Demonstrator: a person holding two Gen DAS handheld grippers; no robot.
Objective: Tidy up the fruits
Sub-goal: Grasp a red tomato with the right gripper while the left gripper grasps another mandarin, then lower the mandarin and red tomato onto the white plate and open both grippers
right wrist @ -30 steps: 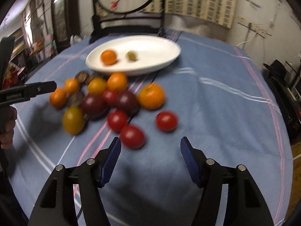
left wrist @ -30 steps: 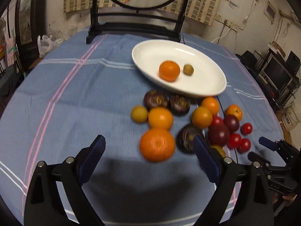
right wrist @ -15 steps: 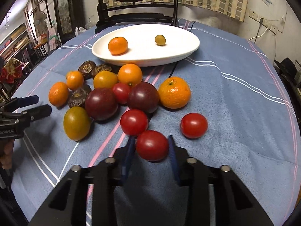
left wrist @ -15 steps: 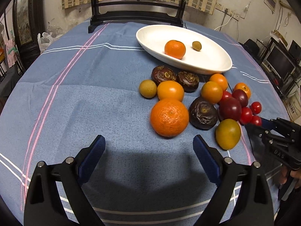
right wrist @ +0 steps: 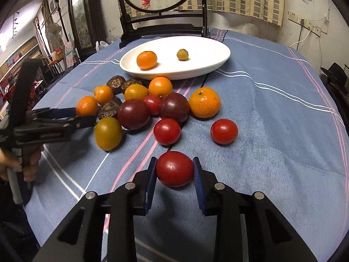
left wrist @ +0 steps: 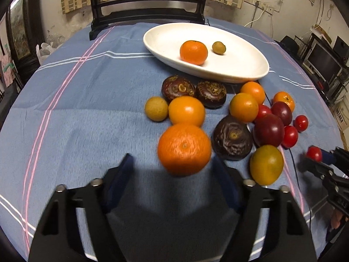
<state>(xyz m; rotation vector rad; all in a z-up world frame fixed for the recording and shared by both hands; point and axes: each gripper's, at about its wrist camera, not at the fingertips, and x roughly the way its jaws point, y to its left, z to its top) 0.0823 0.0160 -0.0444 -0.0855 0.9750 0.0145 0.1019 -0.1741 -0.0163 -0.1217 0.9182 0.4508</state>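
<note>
My right gripper (right wrist: 174, 170) is shut on a red tomato (right wrist: 174, 168) and holds it just above the blue cloth; the tomato also shows in the left wrist view (left wrist: 314, 153). My left gripper (left wrist: 173, 166) is open, its jaws either side of the near edge of a big orange (left wrist: 184, 149), not closed on it. A white oval plate (left wrist: 244, 65) at the back holds an orange (left wrist: 193, 52) and a small longan (left wrist: 218, 47). Several oranges, dark plums, passion fruits and tomatoes lie in a cluster before the plate.
A dark wooden screen stand (left wrist: 148, 11) stands at the table's far edge behind the plate. A green-orange fruit (left wrist: 266, 164) lies right of my left gripper. Two loose red tomatoes (right wrist: 224, 131) lie just ahead of my right gripper. A black cable runs under the fruit.
My right gripper closed on the red tomato and lifted it slightly. My left gripper moved forward to the big orange, and its jaws have narrowed around it.
</note>
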